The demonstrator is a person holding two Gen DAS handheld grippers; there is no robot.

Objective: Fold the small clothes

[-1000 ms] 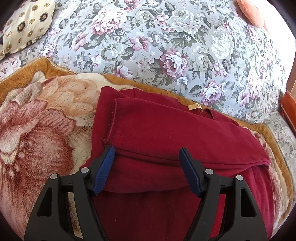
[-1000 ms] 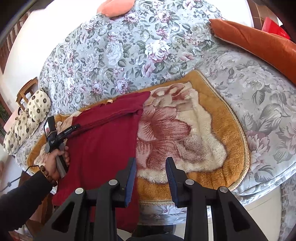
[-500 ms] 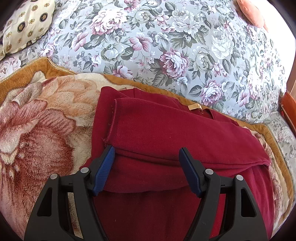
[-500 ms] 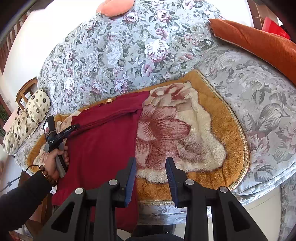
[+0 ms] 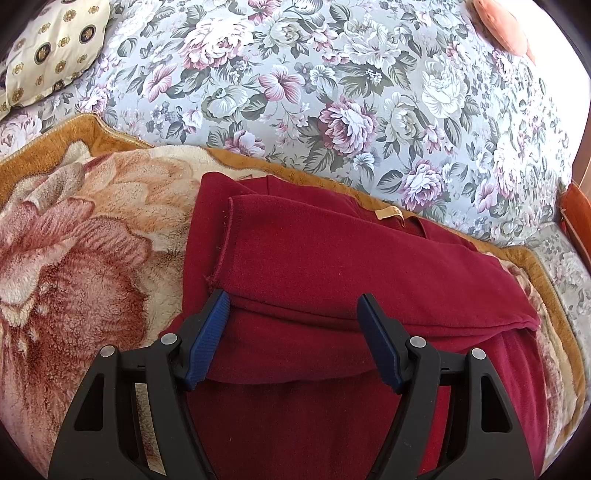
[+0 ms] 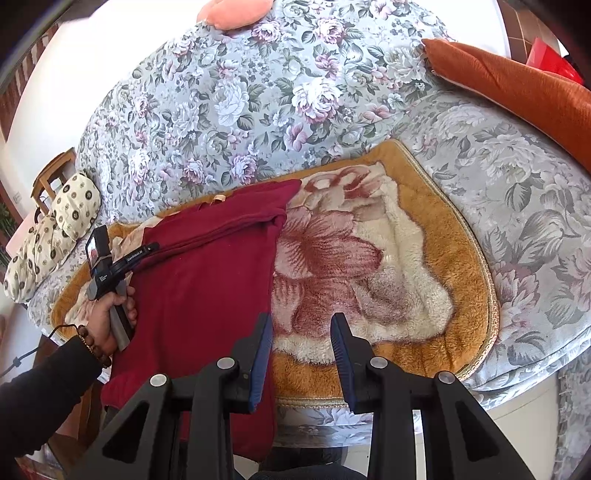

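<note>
A dark red garment (image 5: pixel 332 266) lies on a plush flower-patterned blanket (image 5: pixel 74 258) on a sofa seat, its sleeves folded across the upper body and a tan neck label (image 5: pixel 388 213) at the far edge. My left gripper (image 5: pixel 293 306) is open, its blue pads just above the lower fold of cloth, holding nothing. In the right wrist view the garment (image 6: pixel 207 280) hangs over the seat's front edge. My right gripper (image 6: pixel 301 328) is open and empty over the blanket (image 6: pixel 388 258), just right of the garment's edge. The left gripper (image 6: pixel 110 262) shows there, held by a hand.
The floral sofa back (image 5: pixel 332 92) rises behind the blanket. A cream patterned cushion (image 5: pixel 51 48) lies far left, a pink cushion (image 5: pixel 502 26) on top of the back. An orange cushion (image 6: pixel 517 92) lies at the right. A wooden chair (image 6: pixel 51 177) stands beyond the sofa's left end.
</note>
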